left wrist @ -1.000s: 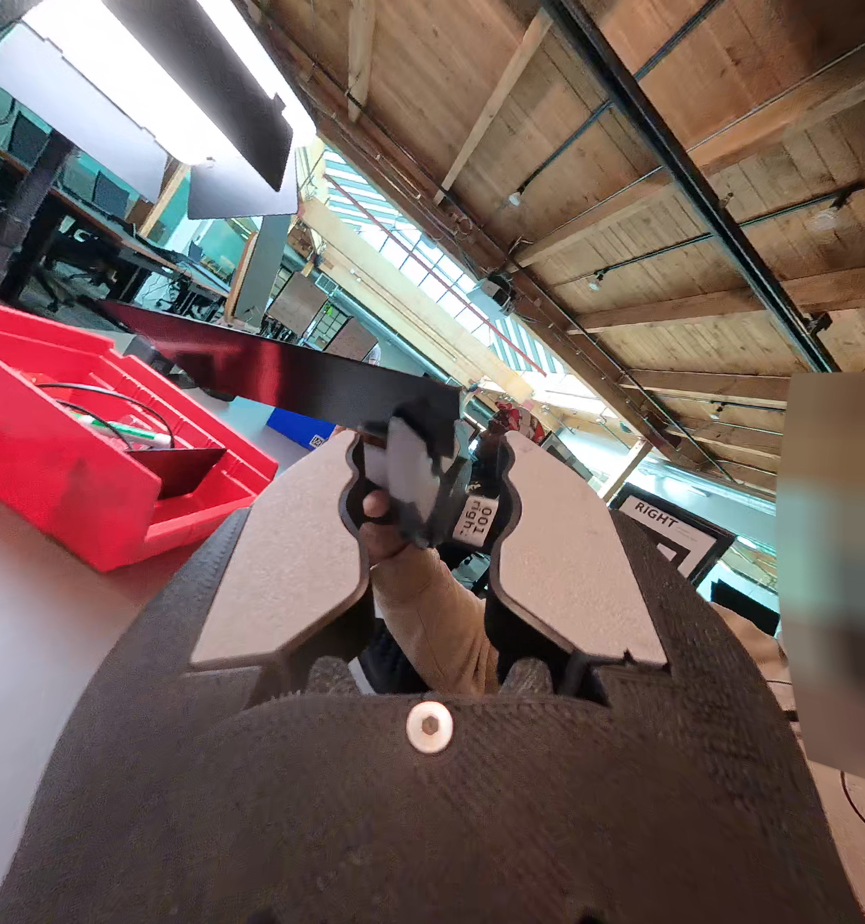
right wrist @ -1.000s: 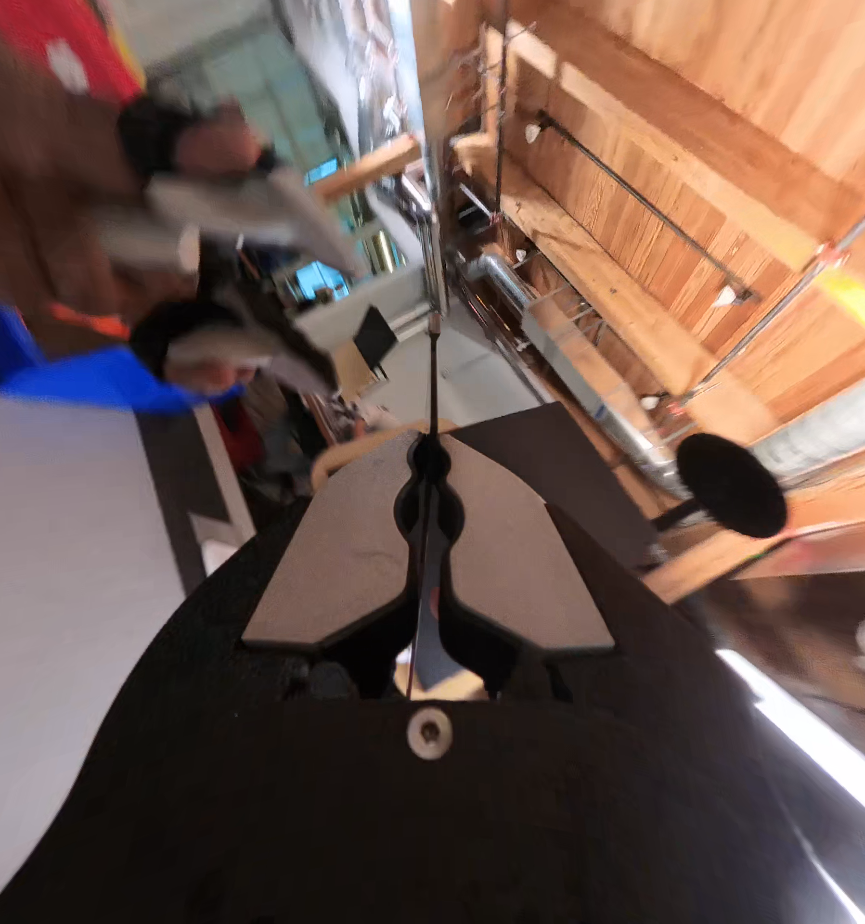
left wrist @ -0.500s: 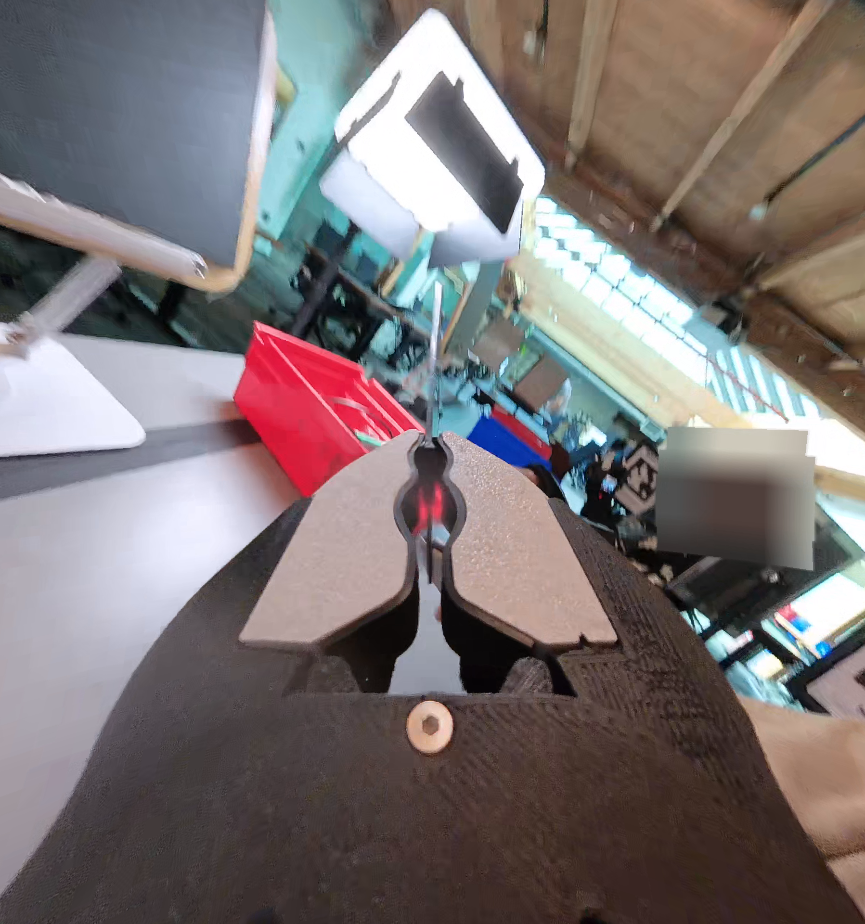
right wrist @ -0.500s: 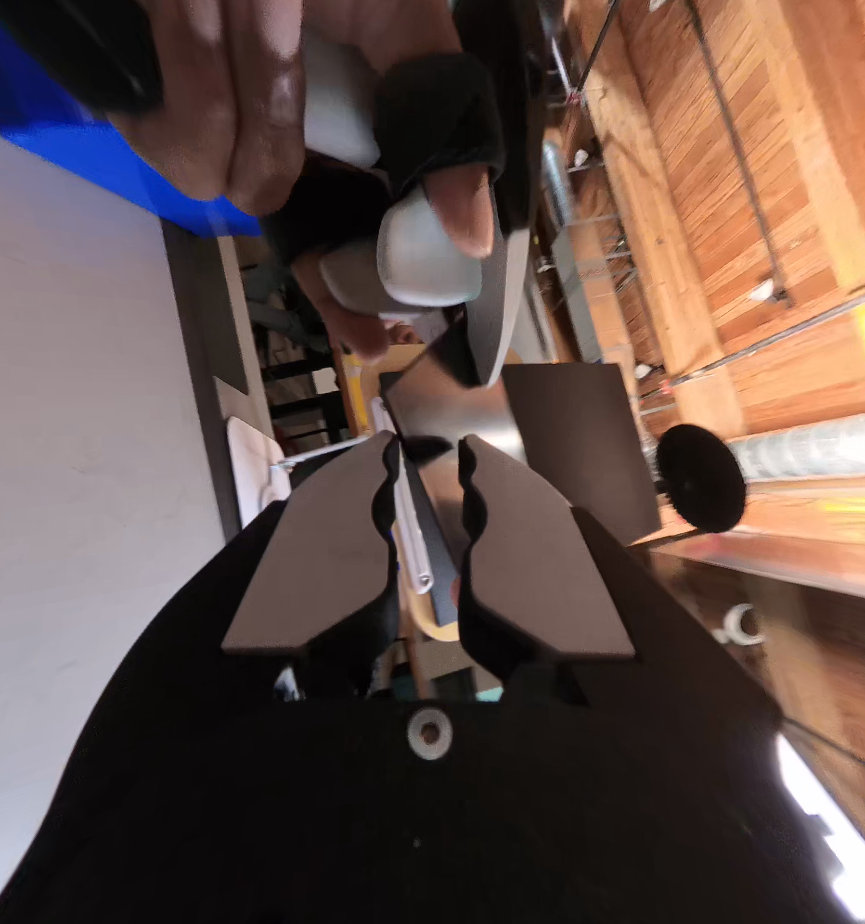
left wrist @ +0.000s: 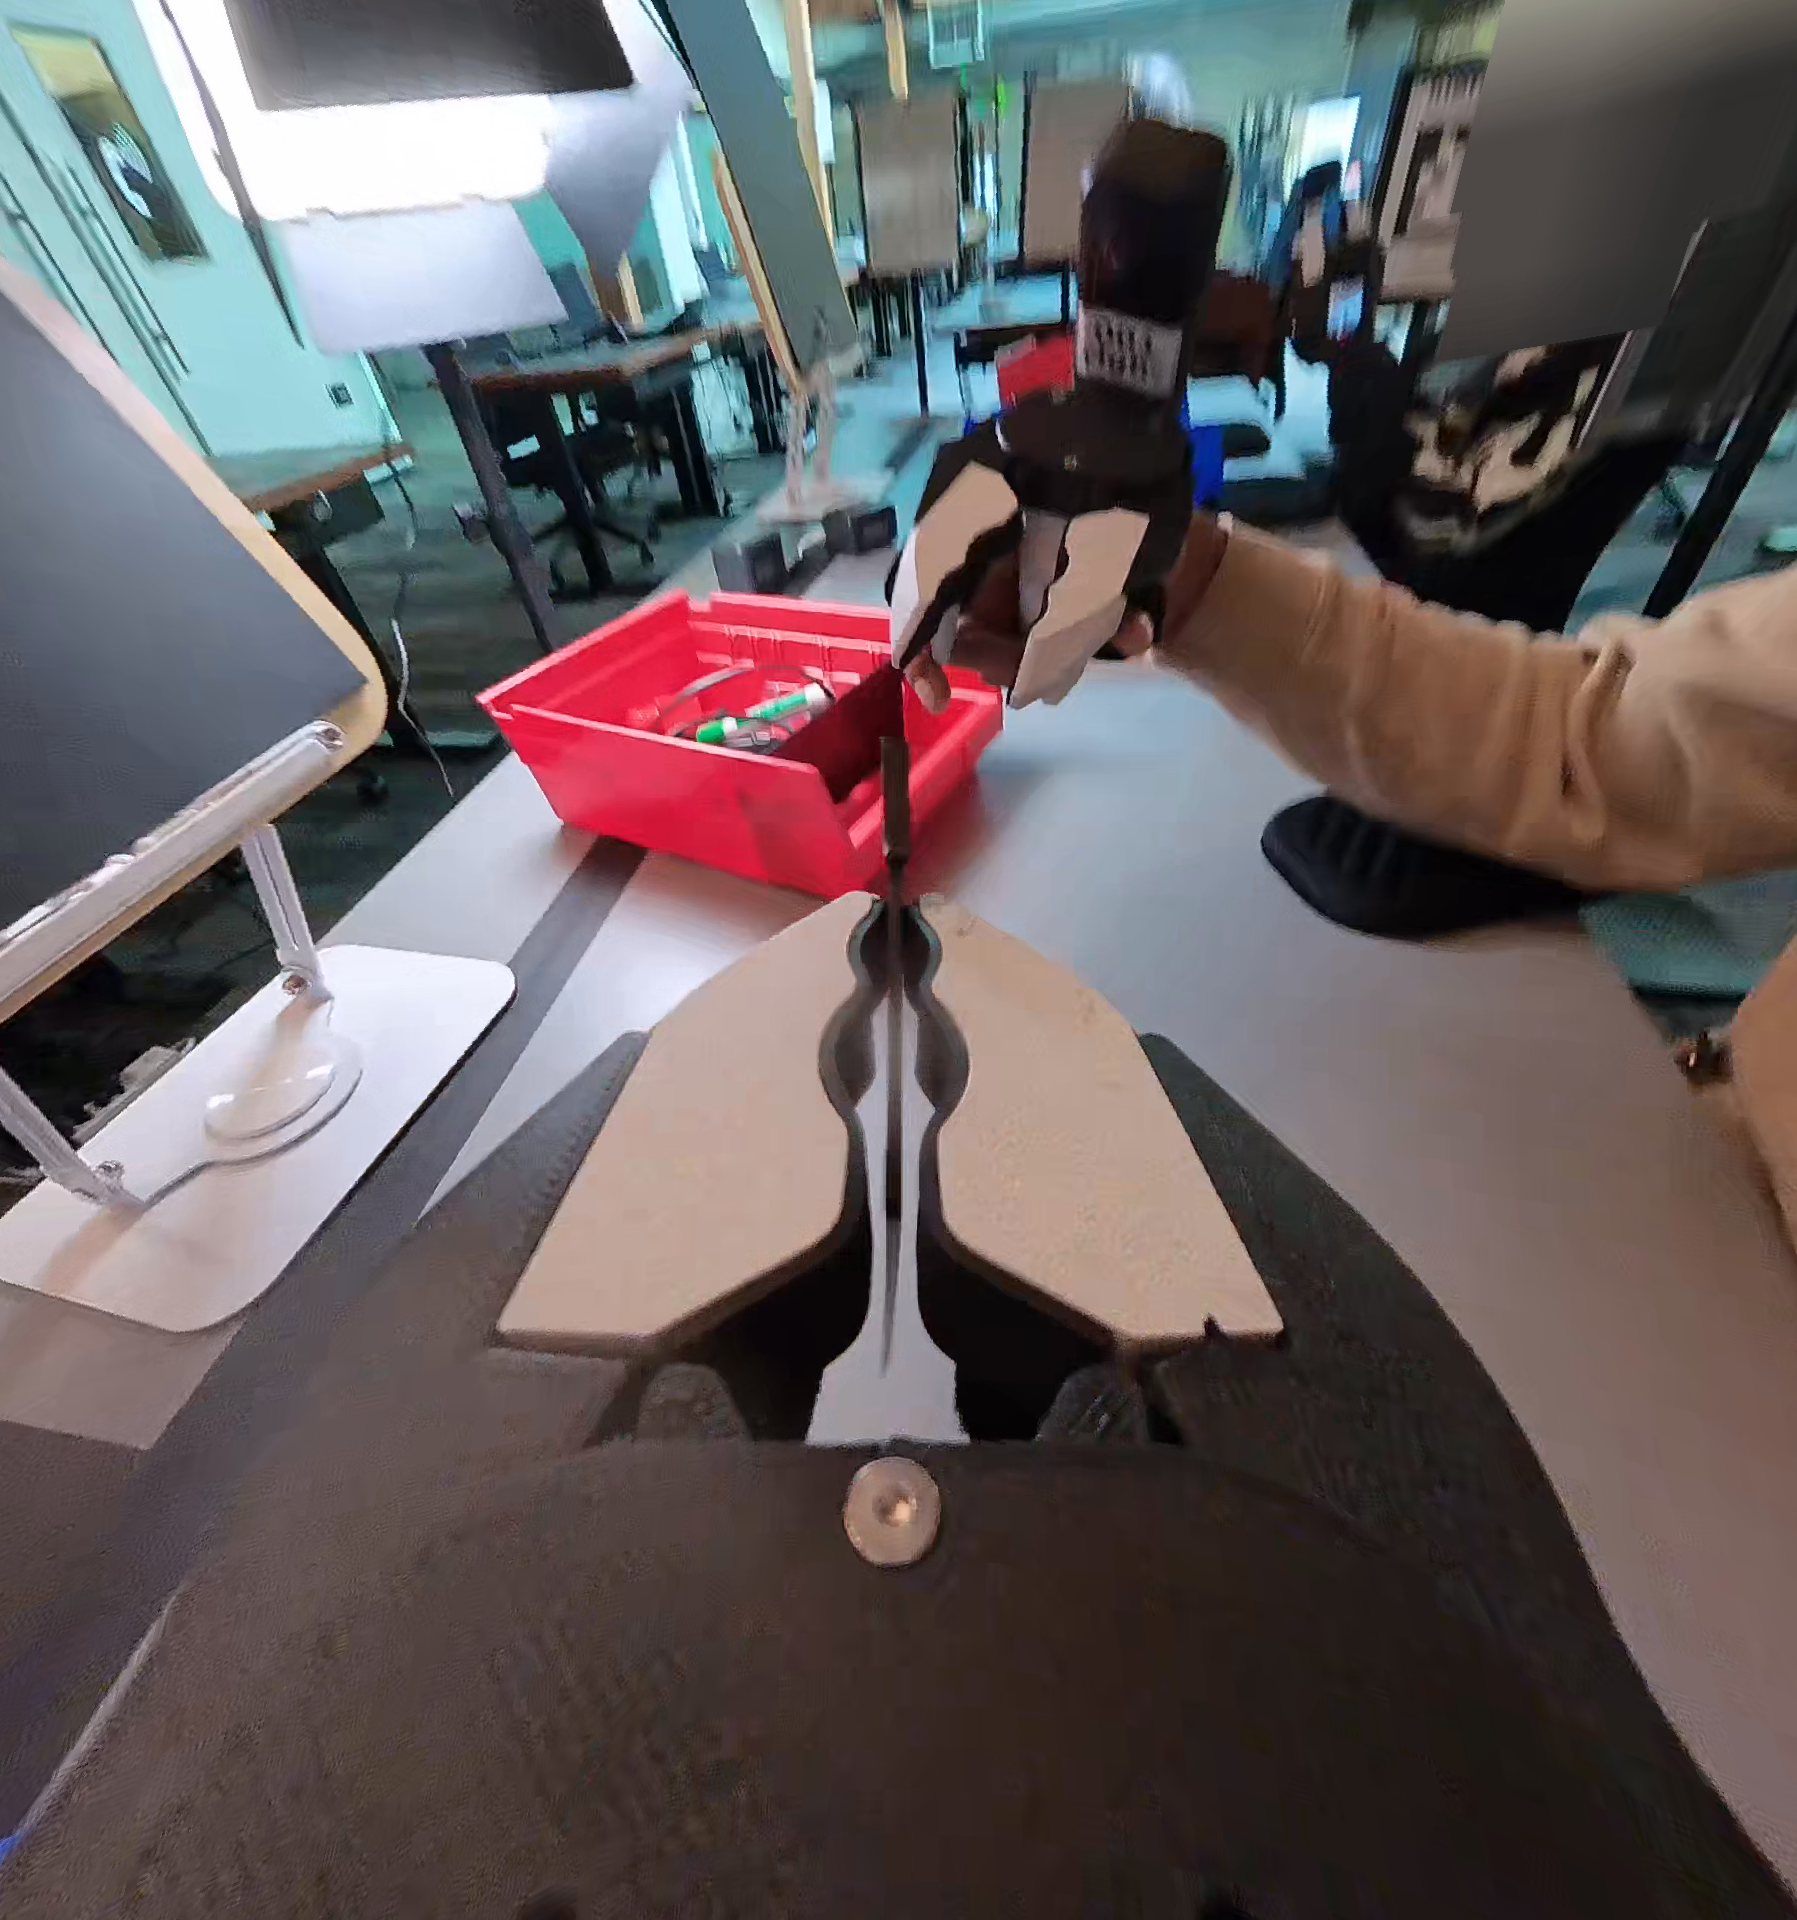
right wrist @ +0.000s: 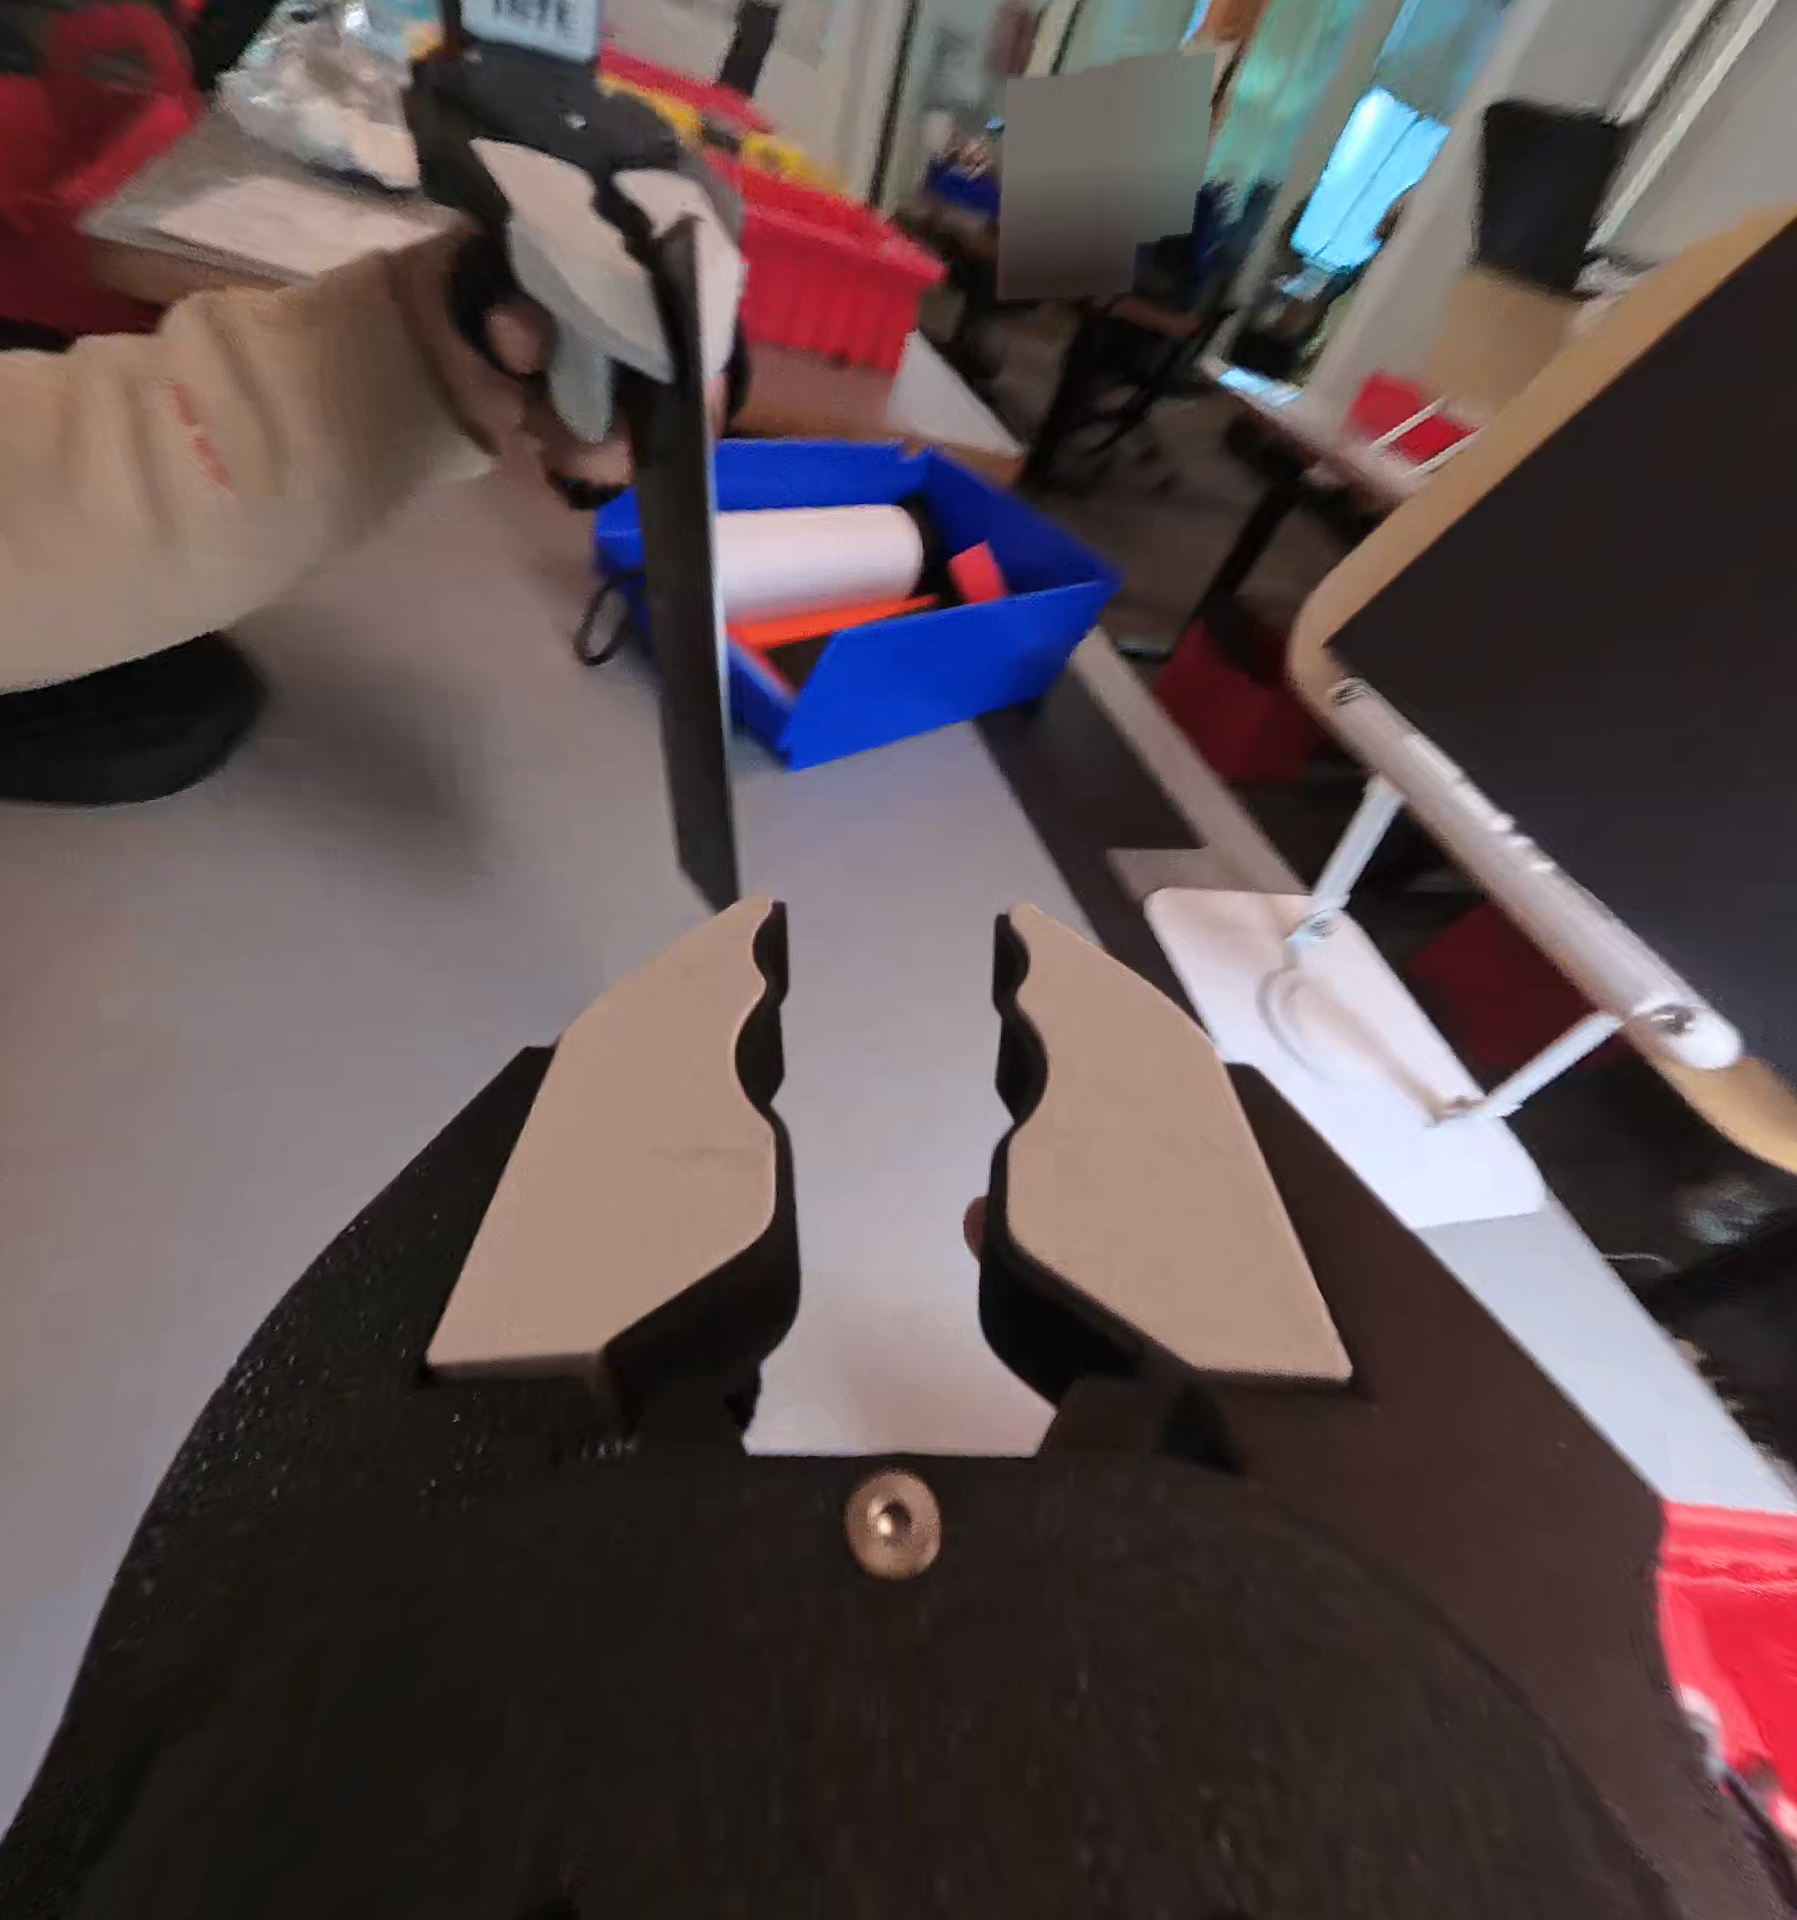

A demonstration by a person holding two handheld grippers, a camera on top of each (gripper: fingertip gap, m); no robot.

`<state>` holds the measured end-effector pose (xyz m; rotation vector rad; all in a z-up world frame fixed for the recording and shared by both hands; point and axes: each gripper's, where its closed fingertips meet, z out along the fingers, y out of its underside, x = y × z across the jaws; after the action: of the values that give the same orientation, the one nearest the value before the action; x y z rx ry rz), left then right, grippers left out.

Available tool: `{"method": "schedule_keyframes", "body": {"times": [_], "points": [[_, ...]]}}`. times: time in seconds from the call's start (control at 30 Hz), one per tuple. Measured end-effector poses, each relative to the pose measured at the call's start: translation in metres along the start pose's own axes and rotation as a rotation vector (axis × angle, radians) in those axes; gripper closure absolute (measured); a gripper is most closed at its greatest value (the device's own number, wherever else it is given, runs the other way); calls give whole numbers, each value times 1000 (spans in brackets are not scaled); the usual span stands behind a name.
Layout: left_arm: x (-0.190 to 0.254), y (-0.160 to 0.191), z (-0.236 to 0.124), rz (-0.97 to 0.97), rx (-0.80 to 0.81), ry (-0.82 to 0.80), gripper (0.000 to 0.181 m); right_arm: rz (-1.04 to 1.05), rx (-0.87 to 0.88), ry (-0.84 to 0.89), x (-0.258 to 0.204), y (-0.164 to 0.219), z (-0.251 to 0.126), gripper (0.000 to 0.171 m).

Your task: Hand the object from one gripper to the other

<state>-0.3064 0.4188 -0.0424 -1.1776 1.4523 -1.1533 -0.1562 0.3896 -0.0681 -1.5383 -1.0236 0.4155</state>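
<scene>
On the grey desk [left wrist: 1341, 1091], the red plastic bin [left wrist: 707, 769] sits toward the far edge, with the white flat monitor stand base [left wrist: 250, 1122] at the left edge in the left wrist view. In the right wrist view, the blue plastic bin [right wrist: 935, 665] lies toward the far edge and holds a white roll [right wrist: 821, 556]. There the thin dark flat plate [right wrist: 691, 644] hangs upright before that bin, above the desk.

A pale grey desk [left wrist: 1341, 1143] carries a tilted dark panel [left wrist: 94, 582] on a white stand [left wrist: 250, 1122]; teal walls [left wrist: 281, 312] and further office tables [left wrist: 582, 364] lie behind.
</scene>
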Motion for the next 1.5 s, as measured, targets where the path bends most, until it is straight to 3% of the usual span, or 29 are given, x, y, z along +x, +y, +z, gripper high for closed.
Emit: {"method": "schedule_keyframes", "body": {"times": [0.07,0.2,0.23,0.27,0.3,0.43,0.53,0.67,0.77,0.83,1.0,1.07,1.3,1.37,1.4,1.43,1.5], "points": [[10,5,12,46,-60,21,179,5,-26,-85,-18,1,9,130],[35,5,43,70,-91,113,179,-55,-69,-197,-63,3,64,124],[39,6,49,84,-102,117,179,-81,-84,-208,-72,6,78,126],[43,7,54,97,-117,125,178,-112,-111,-212,-79,11,88,149],[45,9,56,108,-130,132,175,-142,-140,-198,-81,15,93,152],[23,-12,52,63,15,-13,153,-80,-88,-126,-54,2,74,163],[6,-11,49,-41,60,-54,146,-9,128,-18,-23,-31,42,169],[11,-5,60,-63,82,7,144,222,445,-142,-18,-77,5,169],[32,-12,65,-111,129,144,151,351,585,-245,-18,-93,-9,169],[40,-17,68,-117,156,187,173,414,651,-282,-16,-98,-14,169],[36,-30,67,-137,206,151,179,492,732,-247,-5,-102,-14,167],[34,-40,61,-150,258,145,179,487,748,-212,-2,-100,-12,153],[29,-59,37,-167,292,123,179,445,592,-355,-34,-68,30,132],[29,-58,37,-173,298,123,179,446,626,-373,-42,-71,37,136],[27,-56,39,-183,295,124,179,445,646,-365,-44,-73,40,144],[24,-54,41,-202,298,115,179,450,688,-340,-42,-76,39,163],[13,-51,43,-253,305,73,176,442,688,-282,-36,-76,40,170]]}}
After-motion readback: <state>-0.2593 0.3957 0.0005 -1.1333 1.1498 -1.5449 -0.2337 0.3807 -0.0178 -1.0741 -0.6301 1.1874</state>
